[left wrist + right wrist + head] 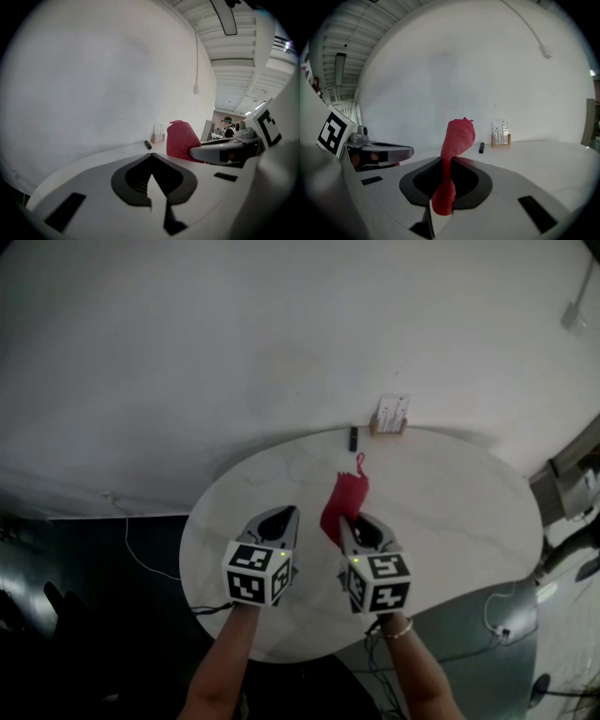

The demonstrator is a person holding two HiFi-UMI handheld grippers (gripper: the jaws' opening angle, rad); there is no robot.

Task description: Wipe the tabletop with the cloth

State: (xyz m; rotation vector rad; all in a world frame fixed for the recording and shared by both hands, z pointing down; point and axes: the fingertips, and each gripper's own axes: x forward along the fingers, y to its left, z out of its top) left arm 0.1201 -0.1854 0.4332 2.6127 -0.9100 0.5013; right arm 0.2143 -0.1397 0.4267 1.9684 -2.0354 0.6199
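A red cloth (345,502) hangs bunched from my right gripper (343,519), which is shut on it above the round white tabletop (450,512). In the right gripper view the cloth (457,138) rises out of the closed jaws (449,159) and a tail of it trails back between them. My left gripper (293,510) is held beside the right one, to its left, shut with nothing in it. In the left gripper view its jaws (151,154) meet at the tip, and the cloth (180,139) and right gripper (220,151) show to the right.
A small black object (353,438) and a wooden card holder (390,416) stand at the table's far edge against the white wall. Cables (141,559) lie on the dark floor to the left. Equipment (572,484) stands at the right.
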